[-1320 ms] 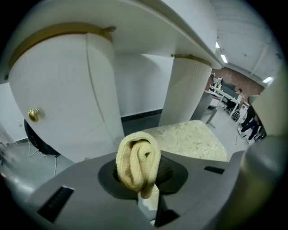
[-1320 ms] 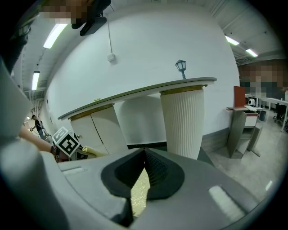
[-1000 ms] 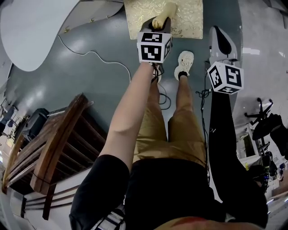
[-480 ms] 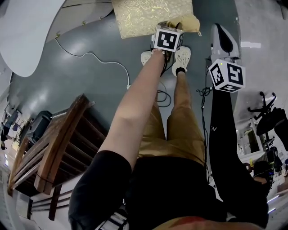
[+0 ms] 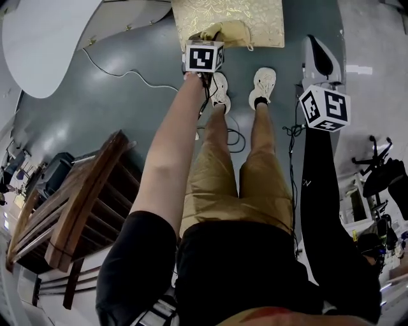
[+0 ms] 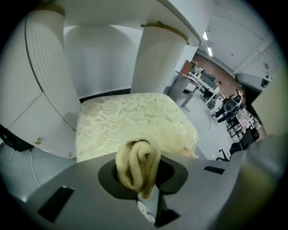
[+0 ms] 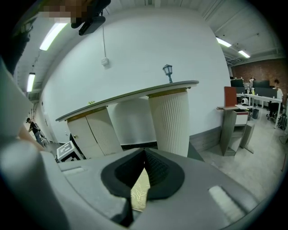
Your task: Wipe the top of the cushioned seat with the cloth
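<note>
The cushioned seat [image 5: 255, 19], covered in pale gold fabric with a leaf pattern, is seen just ahead of and beneath the left gripper [image 5: 210, 37]. Its whole top is shown only in the left gripper view, where it is backed by two ribbed white columns [image 6: 159, 58] that are cut off in the head view. The left arm is stretched straight down and forward, with the square-marker cube turned upward. The right gripper [image 5: 315, 51] is held well to the right of the seat, over the grey floor [image 5: 127, 108]. Its jaws are brought together on nothing, and a sliver of gold fabric is glimpsed through the wedge below them. The cloth [image 6: 137, 164], a rolled yellowish bundle, is clamped between the left jaws and rests on the seat's near edge.
</note>
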Tool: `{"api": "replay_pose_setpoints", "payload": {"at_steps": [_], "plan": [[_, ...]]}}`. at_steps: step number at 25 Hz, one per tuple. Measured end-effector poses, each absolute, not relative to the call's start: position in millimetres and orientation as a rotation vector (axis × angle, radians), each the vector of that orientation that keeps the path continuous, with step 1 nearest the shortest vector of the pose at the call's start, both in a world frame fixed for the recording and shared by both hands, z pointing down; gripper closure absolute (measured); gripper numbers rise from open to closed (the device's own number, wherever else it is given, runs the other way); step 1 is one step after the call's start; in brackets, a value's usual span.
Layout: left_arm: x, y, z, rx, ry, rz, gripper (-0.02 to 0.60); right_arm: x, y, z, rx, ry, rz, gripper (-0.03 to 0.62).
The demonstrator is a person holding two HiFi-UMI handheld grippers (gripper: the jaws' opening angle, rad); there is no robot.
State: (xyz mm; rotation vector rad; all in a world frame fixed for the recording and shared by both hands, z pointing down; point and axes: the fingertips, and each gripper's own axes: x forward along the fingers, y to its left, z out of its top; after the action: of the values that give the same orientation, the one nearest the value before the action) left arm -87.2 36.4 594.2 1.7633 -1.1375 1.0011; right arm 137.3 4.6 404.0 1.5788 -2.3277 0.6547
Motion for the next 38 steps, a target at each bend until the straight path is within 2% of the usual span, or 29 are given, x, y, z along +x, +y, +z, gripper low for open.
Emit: {"api": "replay_pose_setpoints", "payload": {"at_steps": [13,18,23,28,38], "plan": [[-259.0,79.5,600.3,1.49,-1.333,1.072,0.522,77.5,9.1,388.1,1.514,-2.379,0.604,0.594],[-293.1,87.0,585.7,1.486,-1.379,1.092,0.522,62.6,11.8,378.7,1.509,-2.389,0.59,0.594],[-297.2,92.6,553.6,1.558,-1.387,1.078,0.522,47.1,16.7,357.3,1.492,-2.4,0.557,0.594],[-279.5,82.1,478.8,1.747,-1.401,0.982,0.522,40.8,18.0,304.7,1.527,-2.406,0.488,0.594],[-243.2,30.8,254.9,2.151,-1.529,0.702,0.522,39.8,11.1,169.4,1.663,-2.446,0.314,0.594]]}}
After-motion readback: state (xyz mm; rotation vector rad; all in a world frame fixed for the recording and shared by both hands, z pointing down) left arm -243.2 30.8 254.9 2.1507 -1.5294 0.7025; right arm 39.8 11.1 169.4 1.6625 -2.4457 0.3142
